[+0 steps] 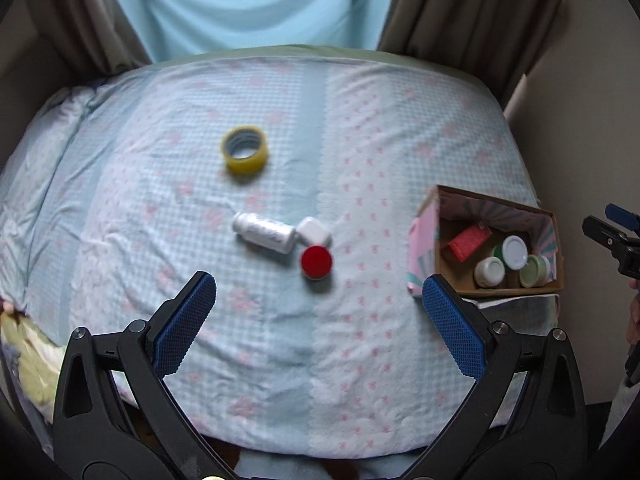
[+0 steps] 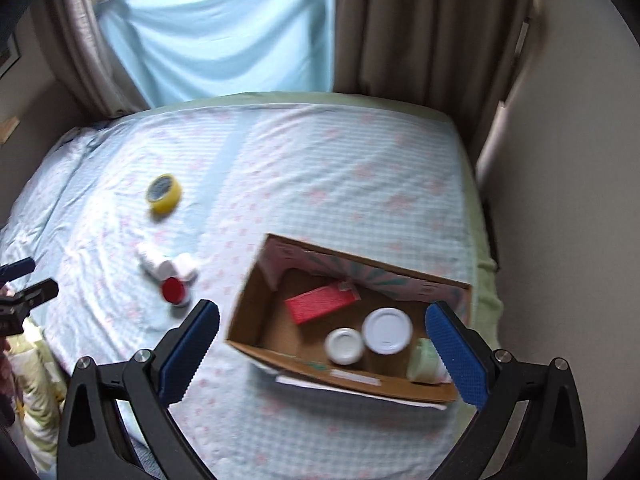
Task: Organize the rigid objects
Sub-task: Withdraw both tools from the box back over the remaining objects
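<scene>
A cardboard box (image 1: 427, 216) (image 2: 248, 296) sits on the bed's right side. It holds a red block (image 1: 469, 242) (image 2: 320, 303), two white-lidded jars (image 1: 514, 252) (image 2: 387, 330) and a pale green jar (image 1: 534, 271) (image 2: 425, 360). On the bed lie a white bottle (image 1: 264, 233) (image 2: 154, 265), a small white case (image 1: 314, 230) (image 2: 187, 264), a red-lidded jar (image 1: 316, 262) (image 2: 174, 290) and a yellow tape roll (image 1: 245, 150) (image 2: 163, 193). My left gripper (image 1: 319, 292) is open and empty, hovering just short of the red-lidded jar. My right gripper (image 2: 322, 320) is open and empty above the box.
The bed (image 1: 360, 360) has a blue checked cover with pink prints. Curtains (image 2: 420, 32) and a blue cloth (image 1: 248, 4) hang behind it. A wall (image 2: 560, 200) runs along the right side. Crumpled bedding (image 1: 28, 364) lies at the left edge.
</scene>
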